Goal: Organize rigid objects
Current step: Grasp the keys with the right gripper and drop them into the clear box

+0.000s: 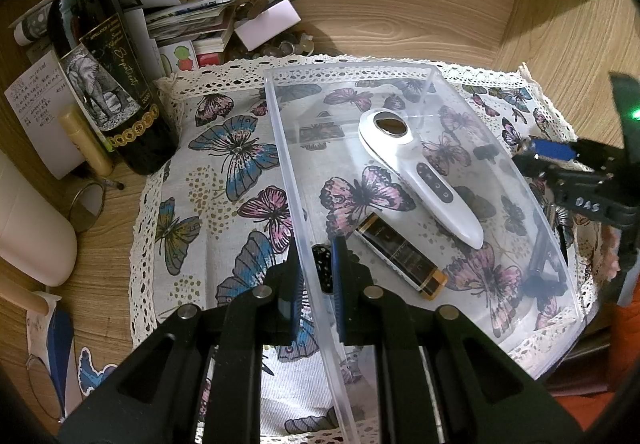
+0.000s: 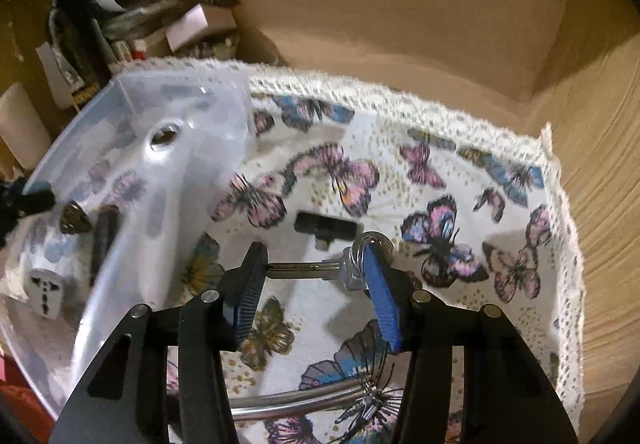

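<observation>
A clear plastic box (image 1: 400,68) lies on a butterfly cloth (image 1: 224,172). Inside are a white handheld device (image 1: 424,172), a black and gold bar (image 1: 400,256) and a small dark patterned piece (image 1: 322,264). My left gripper (image 1: 316,276) is shut on the box's left wall (image 1: 298,228). The box also shows in the right wrist view (image 2: 168,100), with a white plug adapter (image 2: 44,292) in it. My right gripper (image 2: 314,264) is open around a silver key (image 2: 316,270) on a ring lying on the cloth (image 2: 460,172). A small black adapter (image 2: 326,226) lies just beyond the key.
A dark wine bottle (image 1: 100,84), a yellow tube (image 1: 86,140), papers and small clutter (image 1: 192,20) stand at the back left on the wooden surface. A white cylinder (image 1: 32,228) lies at the left. A metal rod (image 2: 300,400) lies on the cloth near my right gripper.
</observation>
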Demonstrator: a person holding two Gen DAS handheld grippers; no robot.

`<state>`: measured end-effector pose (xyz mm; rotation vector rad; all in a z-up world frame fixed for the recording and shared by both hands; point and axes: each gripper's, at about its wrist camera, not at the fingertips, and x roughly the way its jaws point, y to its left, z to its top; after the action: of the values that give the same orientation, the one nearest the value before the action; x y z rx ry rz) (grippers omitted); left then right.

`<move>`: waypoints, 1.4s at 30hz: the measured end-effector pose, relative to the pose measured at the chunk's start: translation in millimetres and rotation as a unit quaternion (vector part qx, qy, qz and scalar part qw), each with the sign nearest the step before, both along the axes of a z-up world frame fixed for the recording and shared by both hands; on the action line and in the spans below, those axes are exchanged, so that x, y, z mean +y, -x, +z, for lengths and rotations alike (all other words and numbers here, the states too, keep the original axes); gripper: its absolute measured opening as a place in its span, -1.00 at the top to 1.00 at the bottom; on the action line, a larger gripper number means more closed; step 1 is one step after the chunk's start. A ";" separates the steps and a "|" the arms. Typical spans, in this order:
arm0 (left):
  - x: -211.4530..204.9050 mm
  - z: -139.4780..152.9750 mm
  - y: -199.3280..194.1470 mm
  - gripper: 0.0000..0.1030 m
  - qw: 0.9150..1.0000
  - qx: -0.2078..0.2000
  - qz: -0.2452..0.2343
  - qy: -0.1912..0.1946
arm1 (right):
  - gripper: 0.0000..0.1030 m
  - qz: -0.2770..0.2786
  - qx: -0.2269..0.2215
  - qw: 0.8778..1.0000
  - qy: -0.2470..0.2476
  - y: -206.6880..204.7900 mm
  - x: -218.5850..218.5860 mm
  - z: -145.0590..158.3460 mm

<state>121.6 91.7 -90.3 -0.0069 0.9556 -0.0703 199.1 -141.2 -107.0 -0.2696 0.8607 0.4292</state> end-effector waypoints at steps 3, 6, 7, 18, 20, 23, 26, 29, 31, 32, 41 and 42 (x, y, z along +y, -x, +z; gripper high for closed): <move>0.1 0.0 0.0 0.78 1.000 0.000 0.000 0.000 | 0.10 0.014 -0.024 1.000 -0.012 8.3 8.0 19.0; 0.2 0.0 0.1 0.78 1.000 0.000 0.000 0.000 | 0.10 0.035 -0.047 0.998 -0.020 12.7 20.3 34.8; 0.0 0.0 0.0 0.78 1.000 0.000 0.000 0.000 | 0.10 0.042 -0.054 0.997 -0.023 15.8 24.3 39.5; -0.1 0.0 0.1 0.78 1.000 0.000 0.000 0.000 | 0.10 0.158 -0.064 0.985 -0.008 47.2 92.2 46.1; -0.4 0.0 -0.4 0.78 1.000 0.000 0.000 0.000 | 0.10 0.175 -0.046 0.983 0.002 48.8 103.1 36.1; -0.4 0.0 -0.5 0.78 1.000 0.000 0.000 0.000 | 0.46 0.194 -0.022 0.981 0.012 49.2 112.1 23.5; -1.2 -0.3 -1.2 0.77 1.000 0.001 -0.001 0.001 | 0.50 0.206 0.006 0.978 0.018 47.3 117.0 13.7; -1.4 -0.6 -1.2 0.77 1.000 0.000 -0.001 0.001 | 0.50 0.206 0.015 0.978 0.023 46.9 117.6 8.6; -1.6 -0.6 -1.1 0.77 1.000 0.001 -0.001 0.002 | 0.50 0.201 0.010 0.979 0.016 47.0 113.5 11.7; -1.6 -0.6 -1.0 0.77 1.000 0.000 -0.001 0.001 | 0.50 0.197 0.005 0.980 0.012 47.1 111.3 14.6; -1.6 -0.6 -1.1 0.77 1.000 0.000 -0.001 0.001 | 0.19 0.090 -0.052 0.994 -0.037 19.3 56.6 56.0; -1.6 -0.6 -1.1 0.77 1.000 0.000 -0.001 0.001 | 0.19 0.075 -0.055 0.995 -0.039 13.5 49.3 58.0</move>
<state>122.8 90.1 -91.0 -0.0083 0.9559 -0.0739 185.7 -91.9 -49.0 -0.2849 0.7167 0.5818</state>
